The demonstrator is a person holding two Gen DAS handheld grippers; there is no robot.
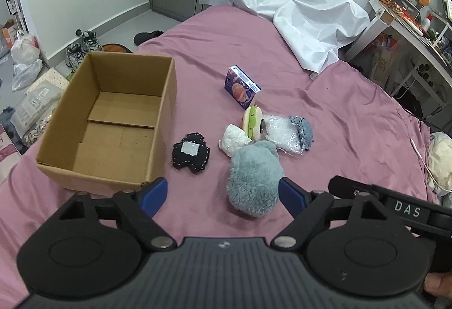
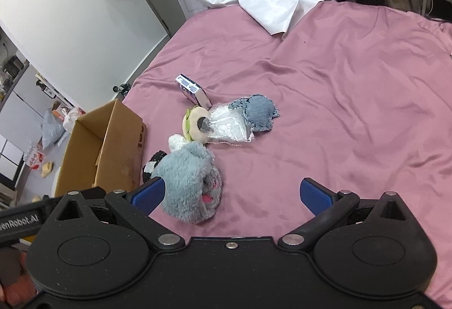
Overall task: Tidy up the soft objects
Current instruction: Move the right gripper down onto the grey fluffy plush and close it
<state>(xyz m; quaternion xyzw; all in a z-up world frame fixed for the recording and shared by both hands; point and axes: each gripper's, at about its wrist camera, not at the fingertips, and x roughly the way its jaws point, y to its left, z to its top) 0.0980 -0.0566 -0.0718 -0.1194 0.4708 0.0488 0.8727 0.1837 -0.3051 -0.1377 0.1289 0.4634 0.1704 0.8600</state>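
Note:
A fluffy grey-blue plush (image 1: 254,179) lies on the pink bedsheet (image 1: 353,122), just ahead of my open left gripper (image 1: 223,196) and close to its right finger. It also shows in the right wrist view (image 2: 189,181), beside the left finger of my open, empty right gripper (image 2: 240,196). An open, empty cardboard box (image 1: 113,116) stands at the left. Between box and plush lies a black stitched pad (image 1: 192,153). Beyond are a white wad (image 1: 233,139), a plush burger (image 1: 252,122), a bubble-wrap bag (image 1: 282,133) and a blue knitted piece (image 1: 305,132).
A small blue carton (image 1: 241,87) lies behind the pile. A white sheet (image 1: 288,3) drapes over the bed's far end. A cluttered desk (image 1: 409,15) stands at the right. Shoes and bags (image 1: 25,60) lie on the floor left of the bed.

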